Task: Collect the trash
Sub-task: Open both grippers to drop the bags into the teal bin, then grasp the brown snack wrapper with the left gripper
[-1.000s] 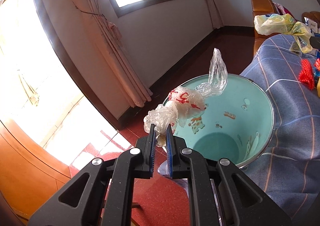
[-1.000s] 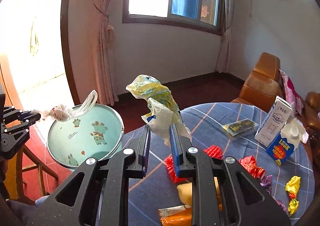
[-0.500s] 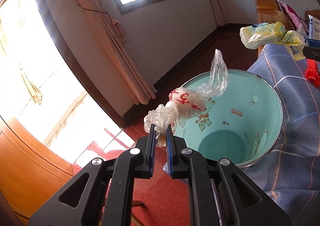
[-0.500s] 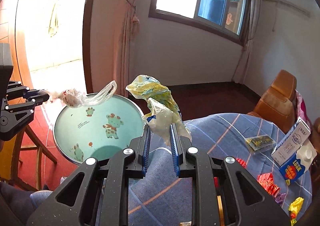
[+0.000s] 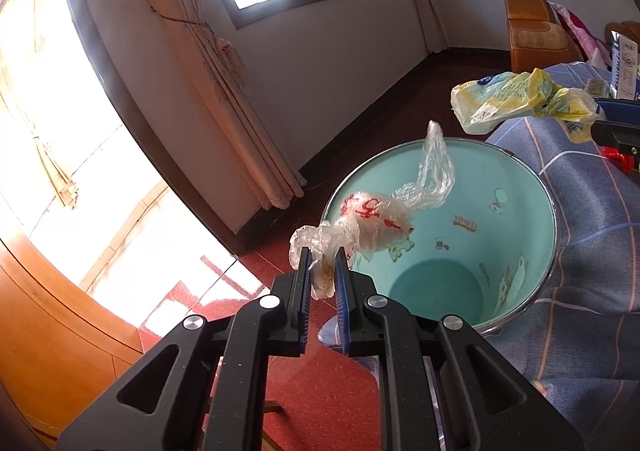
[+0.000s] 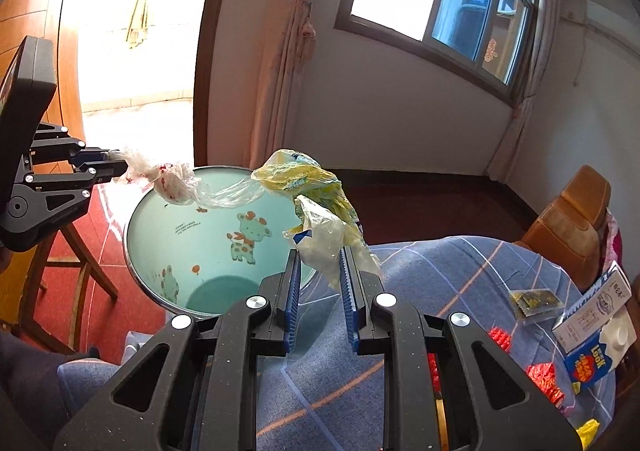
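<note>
My left gripper (image 5: 323, 265) is shut on a clear plastic bag with red print (image 5: 372, 217), held over the near rim of a teal bin (image 5: 516, 211) with cartoon animals. In the right wrist view the same bag (image 6: 176, 181) hangs from the left gripper (image 6: 118, 165) above the bin (image 6: 192, 235). My right gripper (image 6: 319, 265) is shut on a yellow and white plastic bag (image 6: 316, 203) at the bin's right edge, over the table edge. That bag also shows in the left wrist view (image 5: 520, 99).
A table with a blue checked cloth (image 6: 440, 283) holds a milk carton (image 6: 596, 335), a dark sachet (image 6: 534, 301), red wrappers (image 6: 542, 377) and a yellow wrapper (image 6: 588, 431). A brown leather chair (image 6: 572, 219) stands behind. A wooden stool (image 6: 64, 251) stands left of the bin.
Both grippers have moved toward the bin with their bags still held. The yellow bag now hangs near the bin's rim, close to the clear bag.
</note>
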Tool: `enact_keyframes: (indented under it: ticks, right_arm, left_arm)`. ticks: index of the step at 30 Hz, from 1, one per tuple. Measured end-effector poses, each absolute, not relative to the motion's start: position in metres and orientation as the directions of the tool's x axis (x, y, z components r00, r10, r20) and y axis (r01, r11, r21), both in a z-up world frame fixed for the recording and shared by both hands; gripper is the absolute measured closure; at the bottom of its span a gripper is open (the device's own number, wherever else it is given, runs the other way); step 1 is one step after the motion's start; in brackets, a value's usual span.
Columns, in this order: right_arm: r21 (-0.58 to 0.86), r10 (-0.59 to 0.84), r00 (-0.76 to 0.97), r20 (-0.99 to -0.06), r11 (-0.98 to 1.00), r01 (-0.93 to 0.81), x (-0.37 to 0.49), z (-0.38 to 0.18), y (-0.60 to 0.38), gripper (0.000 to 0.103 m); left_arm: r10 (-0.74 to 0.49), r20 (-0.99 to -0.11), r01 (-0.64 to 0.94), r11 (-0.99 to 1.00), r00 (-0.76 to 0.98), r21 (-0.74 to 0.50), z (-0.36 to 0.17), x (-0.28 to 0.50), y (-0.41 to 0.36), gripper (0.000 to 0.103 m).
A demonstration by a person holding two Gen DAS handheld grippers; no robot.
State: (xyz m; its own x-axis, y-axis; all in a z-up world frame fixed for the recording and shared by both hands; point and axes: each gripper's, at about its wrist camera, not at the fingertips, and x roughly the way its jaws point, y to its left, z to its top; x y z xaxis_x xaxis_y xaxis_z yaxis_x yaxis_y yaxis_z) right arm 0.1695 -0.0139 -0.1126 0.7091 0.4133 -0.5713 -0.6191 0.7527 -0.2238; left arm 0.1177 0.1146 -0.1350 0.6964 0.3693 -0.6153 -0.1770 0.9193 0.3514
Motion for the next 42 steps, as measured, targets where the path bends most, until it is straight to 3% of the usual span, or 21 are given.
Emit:
enact_keyframes:
  ticks: [1, 3, 10, 18, 23, 28, 42]
  right_arm:
    - [-0.220, 0.417, 0.703, -0.576, 0.749, -0.625, 0.170, -0.113, -0.013, 0.080]
    - [-0.233, 0.420, 0.702, -0.574, 0.739, -0.633, 0.168, -0.115, -0.008, 0.066]
    - [-0.222, 0.387, 0.717, -0.580, 0.772, -0.596, 0.169, -0.113, -0.013, 0.057]
    - [-0.132, 0.233, 0.817, -0.527, 0.928, -0.350, 0.127, -0.077, -0.095, 0.044]
    - [-0.049, 0.053, 0.846, -0.530, 0.994, -0.093, 0.086, -0.079, -0.194, 0.042]
    - [0.016, -0.103, 0.798, -0.593, 0.990, 0.140, 0.049, -0.114, -0.282, 0.042]
    - [0.081, -0.147, 0.771, -0.620, 0.965, 0.249, 0.010, -0.155, -0.320, 0.042]
  left_arm:
    - [0.368, -0.613, -0.181, 0.920, 0.699, 0.347, -0.134, 0.117, 0.115, 0.068]
    - [0.363, -0.599, -0.175, 0.921, 0.714, 0.349, -0.131, 0.115, 0.112, 0.045]
    - [0.330, -0.606, -0.157, 0.934, 0.724, 0.320, -0.130, 0.114, 0.106, 0.039]
    - [0.241, -0.623, -0.076, 0.957, 0.745, 0.280, -0.136, 0.110, 0.072, 0.035]
    - [0.165, -0.645, -0.001, 0.969, 0.746, 0.247, -0.146, 0.103, 0.038, 0.035]
    - [0.062, -0.663, 0.108, 0.971, 0.746, 0.213, -0.151, 0.089, -0.004, 0.034]
    - [-0.094, -0.667, 0.266, 0.951, 0.739, 0.160, -0.143, 0.095, -0.084, 0.035]
